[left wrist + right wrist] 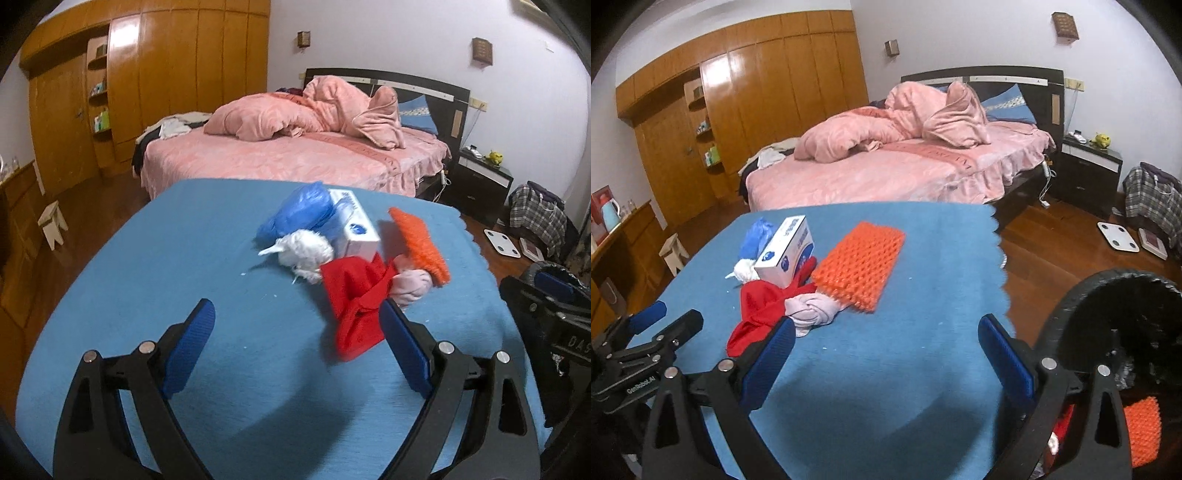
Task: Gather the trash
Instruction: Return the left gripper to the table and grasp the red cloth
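A pile of trash lies on the blue-covered table (166,258): a red cloth (354,310), a pink knotted rag (412,286), orange foam netting (421,243), a white wad (304,254), a blue plastic bag (299,214) and a white box (356,229). My left gripper (297,323) is open and empty, just before the red cloth. My right gripper (886,338) is open and empty over the table (923,258), right of the pink rag (812,314) and red cloth (757,310), near the orange netting (860,264). The left gripper (661,317) shows at its left edge.
A black trash bin (1108,325) stands at the table's right edge, with orange netting (1143,428) and other trash inside. Behind the table are a pink bed (295,155), a wooden wardrobe (166,74), a nightstand (480,181), a small stool (53,225) and a floor scale (1117,236).
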A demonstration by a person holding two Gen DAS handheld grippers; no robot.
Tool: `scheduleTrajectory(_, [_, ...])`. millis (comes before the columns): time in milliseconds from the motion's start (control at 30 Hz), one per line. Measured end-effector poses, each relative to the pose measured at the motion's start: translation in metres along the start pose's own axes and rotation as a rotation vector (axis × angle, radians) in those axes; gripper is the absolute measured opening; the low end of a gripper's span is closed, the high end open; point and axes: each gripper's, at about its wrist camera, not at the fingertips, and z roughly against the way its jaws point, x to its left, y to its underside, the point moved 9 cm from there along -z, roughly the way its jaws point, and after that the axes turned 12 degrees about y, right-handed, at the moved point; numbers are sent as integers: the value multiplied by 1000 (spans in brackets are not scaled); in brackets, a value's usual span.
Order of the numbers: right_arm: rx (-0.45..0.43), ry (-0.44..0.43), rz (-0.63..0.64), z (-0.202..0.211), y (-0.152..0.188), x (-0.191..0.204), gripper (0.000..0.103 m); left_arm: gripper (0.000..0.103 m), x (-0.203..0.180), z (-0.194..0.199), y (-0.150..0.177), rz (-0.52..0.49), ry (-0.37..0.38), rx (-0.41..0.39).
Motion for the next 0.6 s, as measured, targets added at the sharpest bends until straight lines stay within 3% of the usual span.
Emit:
scheduleTrajectory(233, [52,14,4,-20,15,3,97,86,-2,-16,8,6,20,33])
scheduleTrajectory(400, [60,6,14,-22,18,4,97,79,-12,-33,10,5,55,63])
scheduleTrajectory(500, [61,7,17,-23,19,5,97,70,-17,-42,11,5,78,86])
scheduleTrajectory(600, [65,7,13,-24,19,4,97,50,-22,-53,13,5,111,124])
